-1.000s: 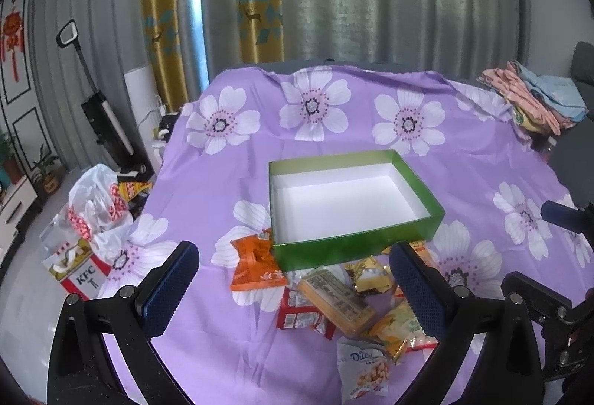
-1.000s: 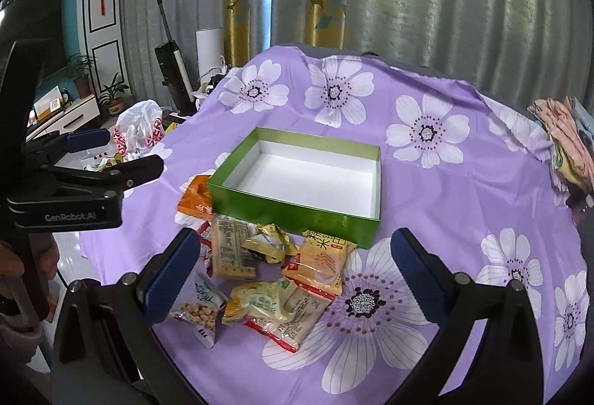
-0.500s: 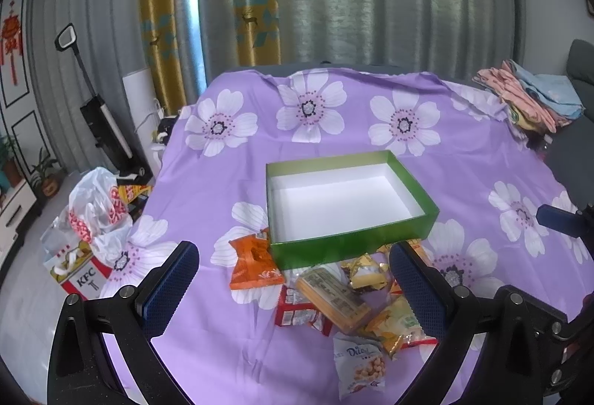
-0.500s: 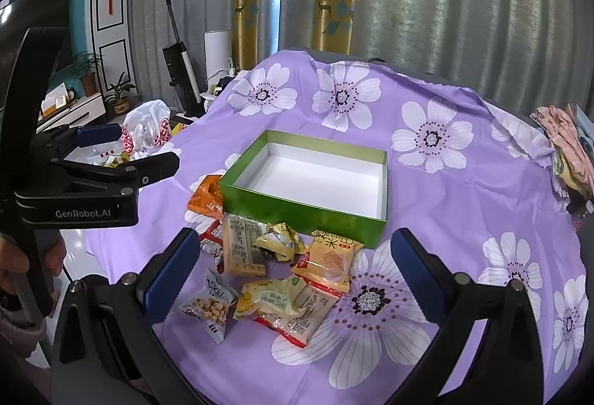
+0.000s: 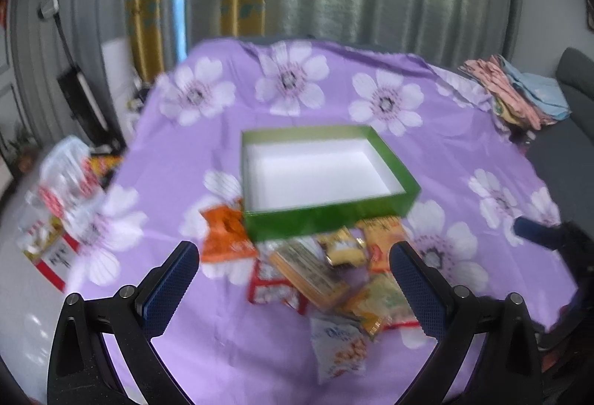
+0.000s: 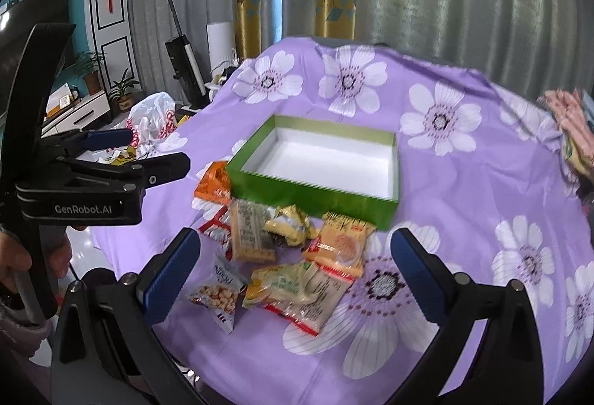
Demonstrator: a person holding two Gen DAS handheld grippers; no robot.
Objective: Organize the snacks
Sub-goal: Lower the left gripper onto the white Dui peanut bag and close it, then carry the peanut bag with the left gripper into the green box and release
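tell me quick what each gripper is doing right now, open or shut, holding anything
Left gripper: open, holding nothing, above the snack packets.
Right gripper: open, holding nothing, above the same packets in front of the green box.

Both grippers are black with blue textured pads (image 6: 174, 265) and silver screws; the left gripper (image 6: 111, 159) reads "GenRobot.AI"; grey knit cuff (image 6: 18, 327).

You see a green box (image 6: 315, 187) with a white inside, open and with nothing in it, lying flat on the table. Just before its near wall lie the snack packets in a loose heap: an orange packet (image 6: 214, 184) touching the left corner, a tan cracker bar (image 6: 250, 234), a crumpled gold wrapper (image 6: 287, 224), an orange biscuit pack (image 6: 341, 247) and a white peanut bag (image 6: 219, 290).
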